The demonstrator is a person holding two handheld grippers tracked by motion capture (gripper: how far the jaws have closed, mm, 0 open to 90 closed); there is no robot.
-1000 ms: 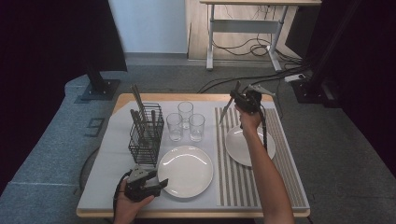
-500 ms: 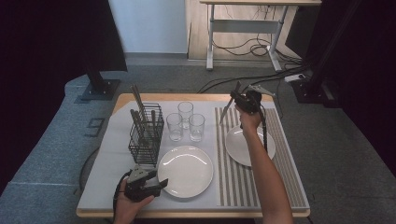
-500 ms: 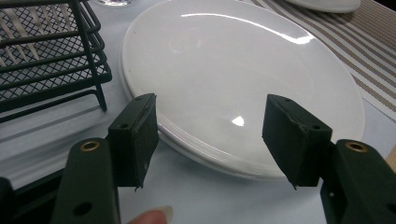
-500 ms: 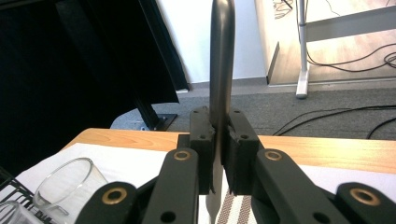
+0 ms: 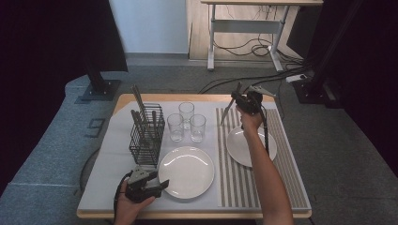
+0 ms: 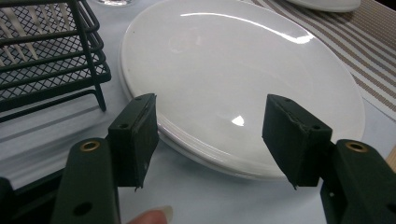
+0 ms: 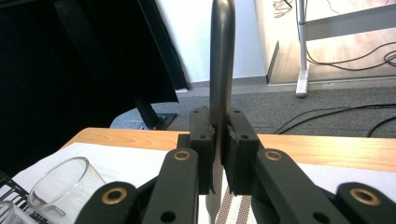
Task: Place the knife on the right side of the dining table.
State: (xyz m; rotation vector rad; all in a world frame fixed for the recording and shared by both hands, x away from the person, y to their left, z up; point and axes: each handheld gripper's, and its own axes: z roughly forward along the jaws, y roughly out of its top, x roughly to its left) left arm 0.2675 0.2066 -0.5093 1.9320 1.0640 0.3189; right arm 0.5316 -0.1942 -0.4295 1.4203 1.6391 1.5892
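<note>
My right gripper point(image 5: 240, 100) point(image 7: 218, 140) is raised over the far end of the striped mat point(image 5: 230, 178), shut on a grey metal piece of cutlery point(image 5: 229, 108) point(image 7: 220, 70). The handle sticks up past the jaws and the other end hangs toward the mat. Which kind of cutlery it is I cannot tell. At the table's front left, my left gripper point(image 5: 159, 185) point(image 6: 210, 135) rests open. Its jaws stand either side of the near rim of a white plate point(image 5: 186, 171) point(image 6: 243, 70) without touching it.
A black wire cutlery basket point(image 5: 147, 136) point(image 6: 42, 56) with several utensils stands left of the plate. Three glasses point(image 5: 187, 112) point(image 7: 60, 186) cluster behind the plate. A second white plate point(image 5: 237, 145) lies on the striped mat under my right forearm.
The right gripper with its cutlery has shifted only slightly. The left gripper has not moved.
</note>
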